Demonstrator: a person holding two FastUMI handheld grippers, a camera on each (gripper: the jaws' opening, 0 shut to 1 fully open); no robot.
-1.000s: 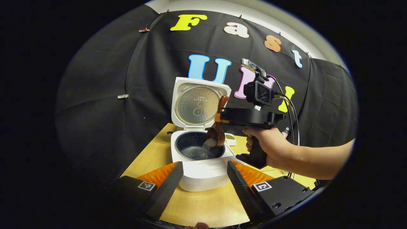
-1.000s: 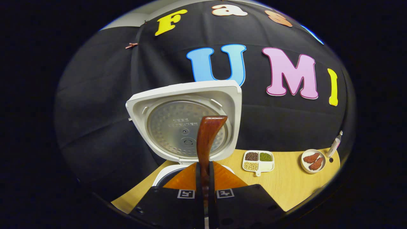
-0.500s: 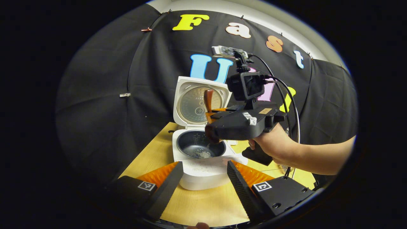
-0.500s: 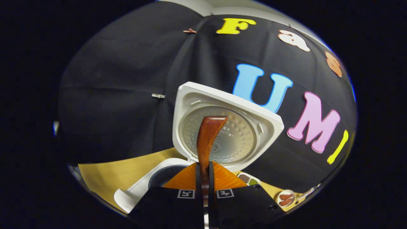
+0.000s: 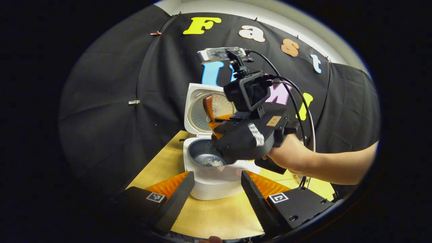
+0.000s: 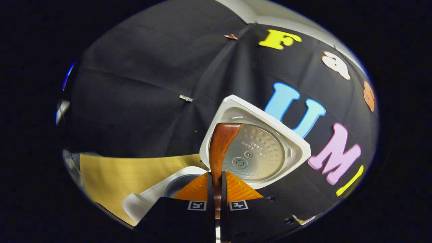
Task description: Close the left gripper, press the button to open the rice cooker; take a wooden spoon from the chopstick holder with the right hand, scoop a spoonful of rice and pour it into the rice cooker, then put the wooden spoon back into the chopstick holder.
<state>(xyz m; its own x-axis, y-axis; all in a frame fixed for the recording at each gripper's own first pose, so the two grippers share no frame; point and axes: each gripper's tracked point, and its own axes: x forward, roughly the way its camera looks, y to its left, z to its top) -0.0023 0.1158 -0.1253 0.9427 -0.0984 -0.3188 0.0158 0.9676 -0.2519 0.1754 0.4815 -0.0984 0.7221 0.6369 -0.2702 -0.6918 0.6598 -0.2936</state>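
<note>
The white rice cooker (image 5: 216,182) stands on the wooden table with its lid (image 5: 202,101) up, and rice (image 5: 212,162) lies in its dark inner pot. My left gripper (image 5: 216,190) is open, low in front of the cooker, with nothing between its fingers. A hand (image 5: 290,157) holds my right gripper (image 5: 216,126) above the pot's right side, shut on the brown wooden spoon's handle (image 5: 208,107). In the right gripper view my right gripper (image 6: 218,189) pinches the spoon handle (image 6: 221,141), which rises before the tilted lid (image 6: 256,155). The spoon's bowl is hidden.
The wooden table (image 5: 216,216) runs under the cooker toward me and out to the cooker's left (image 6: 128,168). The black cloth wall stands close behind the lid. A forearm (image 5: 337,167) reaches in from the right over the table.
The right gripper has rolled and swung left and nearer, lifting the spoon away from the pot after tipping rice into it. The left gripper has stayed put.
</note>
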